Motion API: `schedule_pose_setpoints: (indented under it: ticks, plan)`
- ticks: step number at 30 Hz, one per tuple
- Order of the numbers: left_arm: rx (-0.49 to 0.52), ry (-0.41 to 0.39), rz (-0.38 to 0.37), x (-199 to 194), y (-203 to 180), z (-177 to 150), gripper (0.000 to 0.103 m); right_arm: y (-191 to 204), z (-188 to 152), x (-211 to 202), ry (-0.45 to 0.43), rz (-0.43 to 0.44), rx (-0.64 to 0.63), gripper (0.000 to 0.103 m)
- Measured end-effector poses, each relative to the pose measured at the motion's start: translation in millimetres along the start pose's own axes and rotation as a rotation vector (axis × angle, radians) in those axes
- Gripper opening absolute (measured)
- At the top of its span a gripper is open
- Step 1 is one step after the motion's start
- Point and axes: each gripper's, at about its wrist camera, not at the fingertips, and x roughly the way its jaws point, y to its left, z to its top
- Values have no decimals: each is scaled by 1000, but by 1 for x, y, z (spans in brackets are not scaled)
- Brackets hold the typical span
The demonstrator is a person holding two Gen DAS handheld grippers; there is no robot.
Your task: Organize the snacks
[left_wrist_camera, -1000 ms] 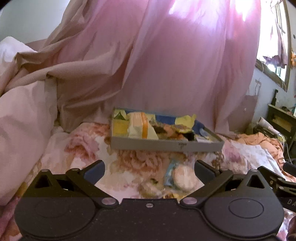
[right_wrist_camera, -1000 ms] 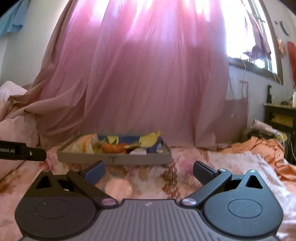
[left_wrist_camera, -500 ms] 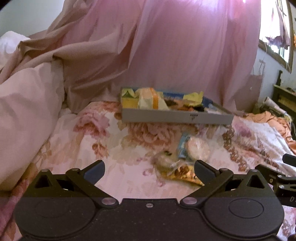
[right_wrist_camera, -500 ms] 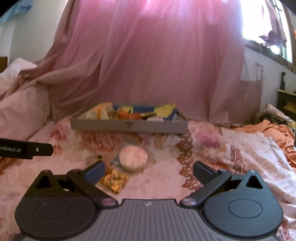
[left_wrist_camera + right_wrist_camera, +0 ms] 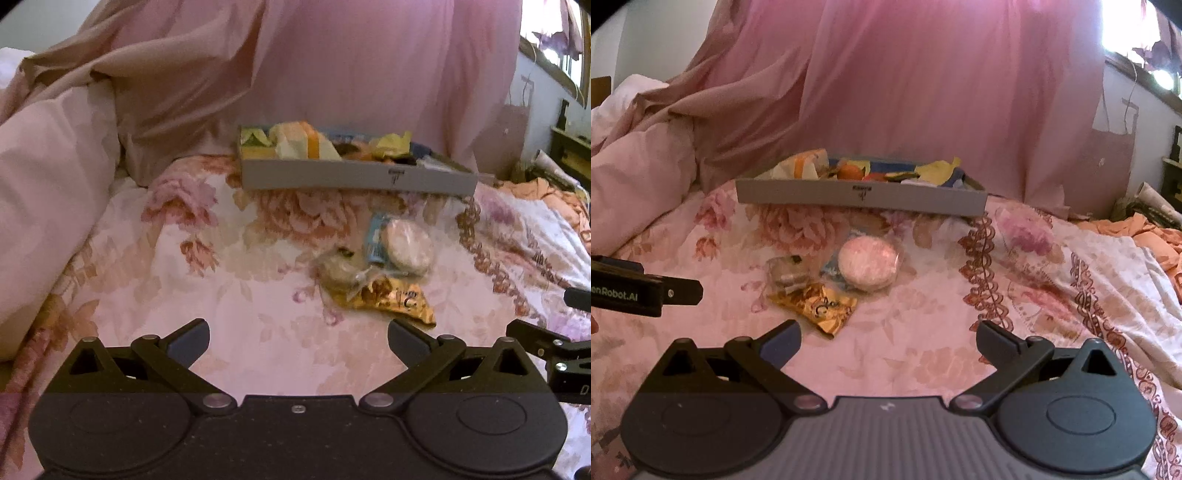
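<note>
Gold foil, clear wrap and blue wrapper: three loose snacks on the floral bedspread, neither of my claws holding anything.

Nearest me lies the gold foil packet (image 5: 817, 307), touching a small clear-wrapped snack (image 5: 786, 274) and a round pale biscuit (image 5: 867, 263) in a blue-edged wrapper. They sit just in front of the grey tray (image 5: 798, 192), which already holds a heap of other packets, so I judge these three are the ones left to put in. My right gripper (image 5: 888, 341) hangs near them with its jaws spread wide; my left gripper (image 5: 298, 341) is equally wide and empty. On the left one's side I read "enRobot.AI"; the tray's dark mark is too blurred to read.
</note>
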Motion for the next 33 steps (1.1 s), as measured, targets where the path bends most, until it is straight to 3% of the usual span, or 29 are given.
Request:
schedule_pose_setpoints:
  ticks: [16, 33]
  plan:
    - [44, 25, 13, 30, 5, 7, 102, 0, -11, 26, 92, 18, 9, 103]
    - [181, 23, -139, 74, 15, 27, 102, -7, 3, 76, 113, 176, -71, 103]
